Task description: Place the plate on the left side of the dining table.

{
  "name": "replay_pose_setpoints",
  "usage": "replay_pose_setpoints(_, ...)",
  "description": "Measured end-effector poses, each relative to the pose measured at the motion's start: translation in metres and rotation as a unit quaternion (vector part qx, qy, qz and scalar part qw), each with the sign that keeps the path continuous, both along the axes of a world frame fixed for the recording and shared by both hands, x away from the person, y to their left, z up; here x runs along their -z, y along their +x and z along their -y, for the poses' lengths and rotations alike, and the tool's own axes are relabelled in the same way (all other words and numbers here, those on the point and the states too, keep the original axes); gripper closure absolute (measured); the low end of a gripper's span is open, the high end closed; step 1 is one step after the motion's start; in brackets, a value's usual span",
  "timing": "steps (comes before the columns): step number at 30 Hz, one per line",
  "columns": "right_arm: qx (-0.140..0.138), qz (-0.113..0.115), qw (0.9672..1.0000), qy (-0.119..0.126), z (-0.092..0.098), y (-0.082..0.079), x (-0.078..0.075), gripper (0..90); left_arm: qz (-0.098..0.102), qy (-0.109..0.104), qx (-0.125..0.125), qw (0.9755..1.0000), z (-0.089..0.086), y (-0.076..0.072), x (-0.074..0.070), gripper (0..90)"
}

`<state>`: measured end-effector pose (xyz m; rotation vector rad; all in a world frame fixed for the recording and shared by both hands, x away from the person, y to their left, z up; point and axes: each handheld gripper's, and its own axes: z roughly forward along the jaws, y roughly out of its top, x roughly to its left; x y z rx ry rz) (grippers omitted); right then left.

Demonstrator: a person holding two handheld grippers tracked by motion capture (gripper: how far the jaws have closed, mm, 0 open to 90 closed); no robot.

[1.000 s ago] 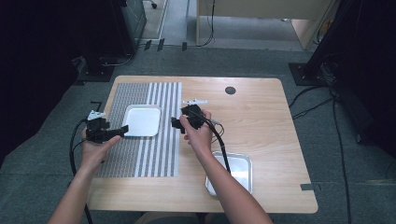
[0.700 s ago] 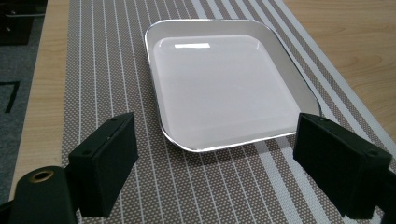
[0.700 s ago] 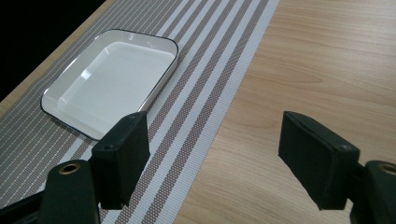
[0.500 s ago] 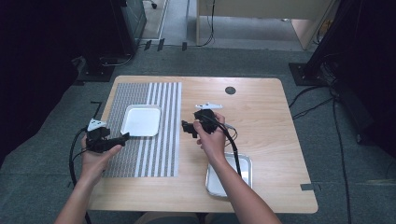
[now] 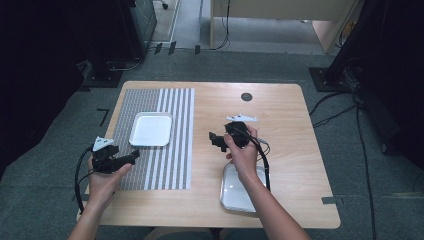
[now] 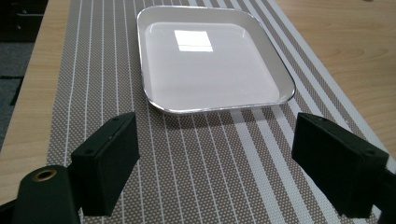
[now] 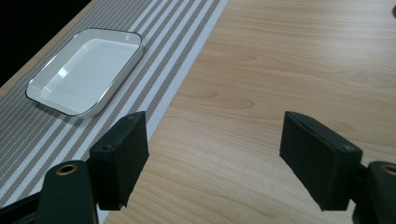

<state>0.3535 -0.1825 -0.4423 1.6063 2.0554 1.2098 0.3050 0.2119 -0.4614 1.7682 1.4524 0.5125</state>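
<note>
So the left gripper point(image 5: 131, 159) is held wide open with nothing in it over the striped mat point(image 5: 170, 165), just short of the white tray point(image 5: 151, 129), while the right gripper point(image 5: 214, 139), jaws just opened wide and empty too, is held over the bare wooden surface point(image 5: 285, 115), a second tray point(image 5: 235, 192) being seen under that forearm.

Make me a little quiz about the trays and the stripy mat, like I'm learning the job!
1. True or false: the white tray lies on the striped mat.
2. What is between the left gripper's jaws: A tray, B nothing, C cable?
3. Which hand is above the second tray near the table's front edge?

Key: 1 true. 2 B; jaws open. 3 The right hand.
</note>
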Motion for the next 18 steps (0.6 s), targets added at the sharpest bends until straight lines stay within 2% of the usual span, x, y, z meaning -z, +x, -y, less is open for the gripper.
replay_pose_setpoints(6,0.008,0.006,0.9999,-0.007,0.017,-0.007,-0.001,24.0,-0.001,-0.005,-0.007,1.0,-0.001,-0.011,0.005,14.8)
replay_pose_setpoints(18,0.024,0.008,0.9996,-0.011,0.05,-0.023,0.003,23.5,0.003,0.001,-0.017,0.9998,-0.007,-0.034,0.012,15.1)
